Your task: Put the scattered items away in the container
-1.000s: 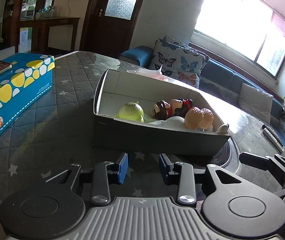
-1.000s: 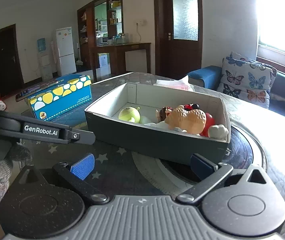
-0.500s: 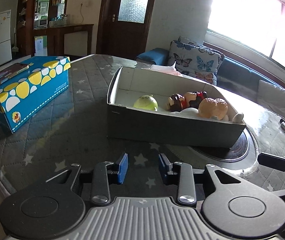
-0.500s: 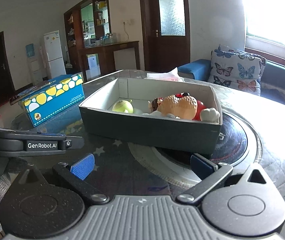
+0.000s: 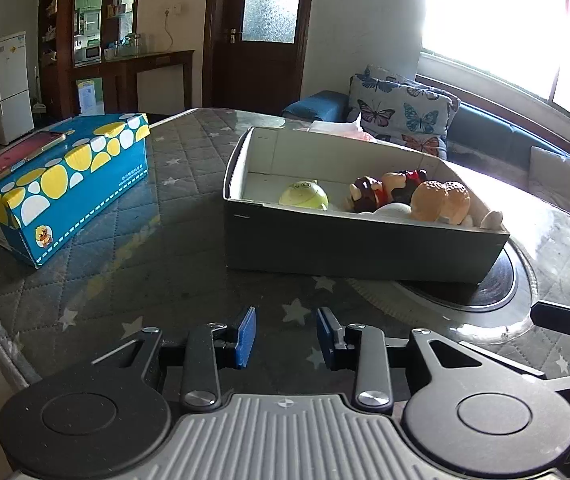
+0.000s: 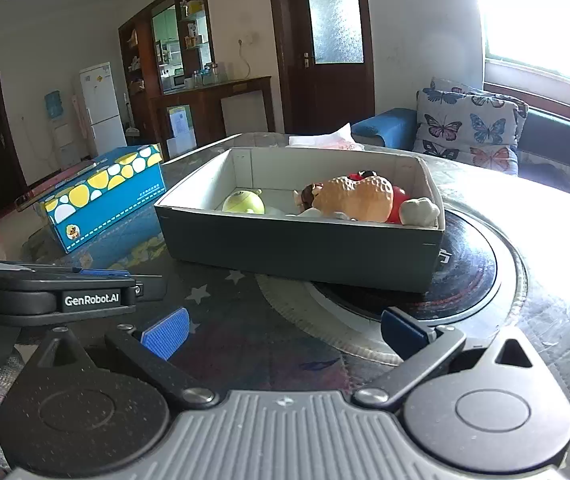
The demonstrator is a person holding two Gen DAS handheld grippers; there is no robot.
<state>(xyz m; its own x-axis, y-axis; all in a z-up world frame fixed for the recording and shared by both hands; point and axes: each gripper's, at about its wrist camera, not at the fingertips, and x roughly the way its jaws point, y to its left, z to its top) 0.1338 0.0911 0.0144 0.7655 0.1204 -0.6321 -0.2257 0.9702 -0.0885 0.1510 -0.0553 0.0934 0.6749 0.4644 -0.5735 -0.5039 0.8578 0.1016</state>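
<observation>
A dark open box (image 5: 349, 244) (image 6: 301, 246) stands on the table, partly over a black round plate. In it lie a yellow-green round toy (image 5: 303, 196) (image 6: 243, 203), an orange bumpy toy (image 5: 441, 202) (image 6: 355, 199), a brown and red figure (image 5: 381, 192) and a white toy (image 6: 419, 211). My left gripper (image 5: 285, 338) hangs over the table in front of the box, jaws a little apart and empty. My right gripper (image 6: 283, 330) is wide open and empty, also in front of the box. The left gripper also shows at the left of the right wrist view (image 6: 85, 292).
A blue box with yellow and white spots (image 5: 61, 184) (image 6: 103, 196) stands left of the dark box, with a flat red item on top. The table has a grey quilted star cover (image 5: 157, 248). A sofa with butterfly cushions (image 5: 401, 120) lies behind.
Both grippers have drawn back from the box and lifted slightly, so the box looks farther off. Jaw openings are unchanged.
</observation>
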